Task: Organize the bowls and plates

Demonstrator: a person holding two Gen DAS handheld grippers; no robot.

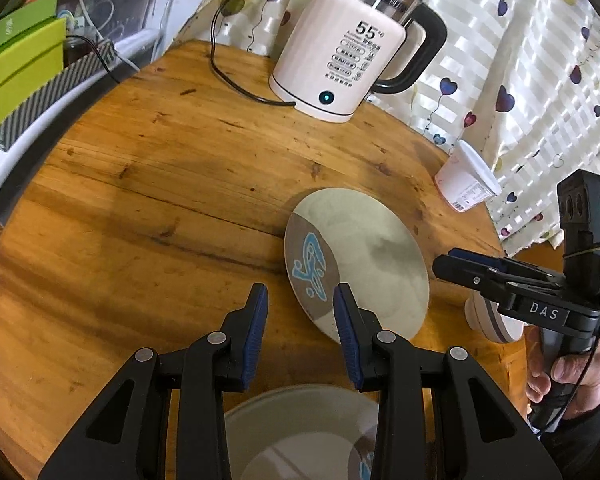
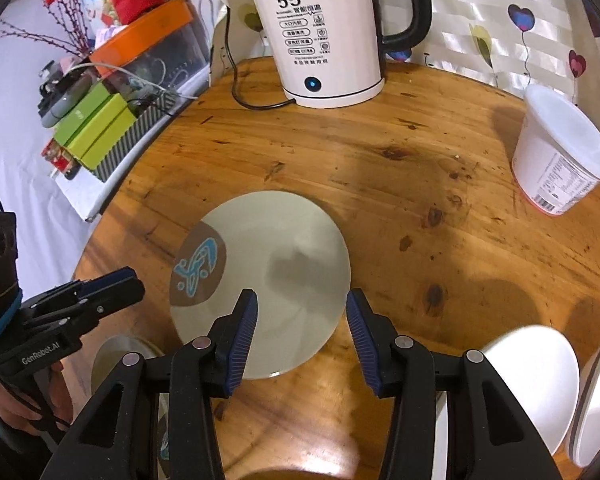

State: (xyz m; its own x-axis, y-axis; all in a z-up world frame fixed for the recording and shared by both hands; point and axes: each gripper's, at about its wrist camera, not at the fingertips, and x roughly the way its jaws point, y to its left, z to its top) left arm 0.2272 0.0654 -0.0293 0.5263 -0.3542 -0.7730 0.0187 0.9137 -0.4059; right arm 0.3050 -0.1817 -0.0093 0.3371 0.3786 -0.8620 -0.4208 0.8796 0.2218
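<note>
The blue-padded fingers (image 2: 244, 332) of the right gripper (image 2: 298, 334) are spread apart and pinch nothing; they hover over the near rim of a grey plate (image 2: 276, 280) lying flat on the round wooden counter (image 2: 380, 168). The plate is directly ahead of and below these fingers, its rim passing between them, so the right hand looks nearer to it. The plate is round, with no long axis; a brown patch bearing a blue swirl sits on its left side.

The left gripper (image 1: 300, 332) also has its fingers spread and empty. The same plate lies ahead and slightly right of it, and a second grey dish (image 1: 300, 420) sits on the counter beneath them. Pale bowls (image 2: 540, 384) rest at the near right edge.

At the far side stands a white kettle (image 2: 320, 40) printed "55°C" above Chinese text. A white tub (image 2: 560, 160) with a barcode label stands far right. The grippers read "DAS" and "GenRobot.AI".
</note>
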